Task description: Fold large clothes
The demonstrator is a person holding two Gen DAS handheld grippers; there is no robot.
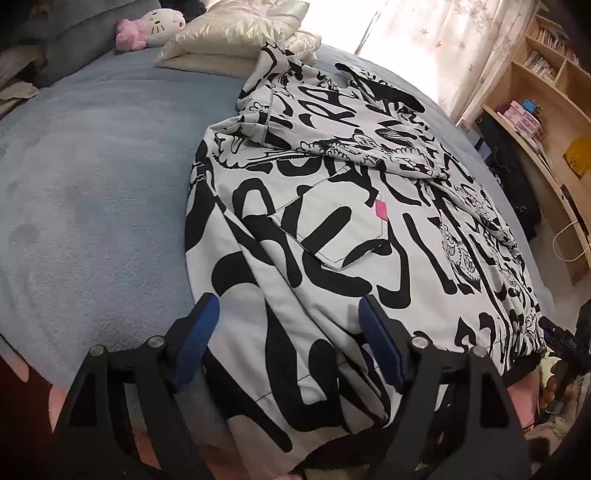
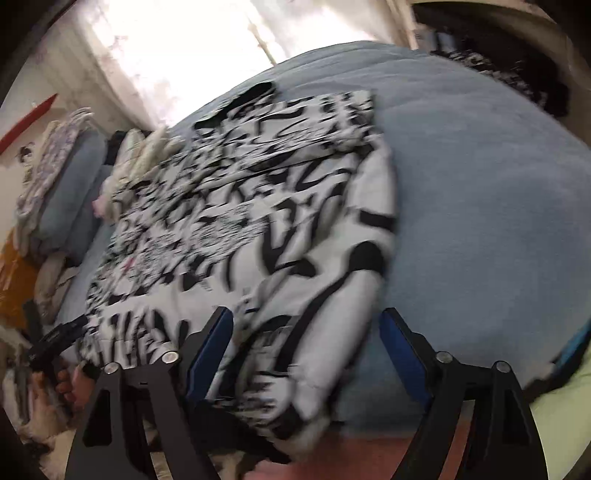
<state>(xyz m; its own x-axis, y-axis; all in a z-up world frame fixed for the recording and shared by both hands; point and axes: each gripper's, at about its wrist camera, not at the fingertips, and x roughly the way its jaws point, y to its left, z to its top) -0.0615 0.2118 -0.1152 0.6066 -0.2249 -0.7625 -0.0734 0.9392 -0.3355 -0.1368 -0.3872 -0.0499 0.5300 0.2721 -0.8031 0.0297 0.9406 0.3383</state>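
Note:
A large white garment (image 1: 295, 192) with bold black graffiti print lies spread on the blue bed (image 1: 92, 184). It has a chest pocket with a pink tag (image 1: 380, 210), and a sleeve is folded across its top. My left gripper (image 1: 288, 315) hovers open over the garment's near left edge, blue pads apart with cloth under the gap. In the blurred right wrist view the same garment (image 2: 258, 206) shows, and my right gripper (image 2: 306, 317) stands open over its near right corner, straddling a rumpled fold without pinching it.
A cat plush toy (image 1: 155, 26) and a cream puffy jacket (image 1: 229, 33) lie at the bed's far end. Wooden bookshelves (image 1: 535, 92) stand to the right. Pillows (image 2: 62, 195) are stacked at the left, a bright curtained window (image 2: 184, 44) behind. Bare blue bedding (image 2: 480, 221) flanks the garment.

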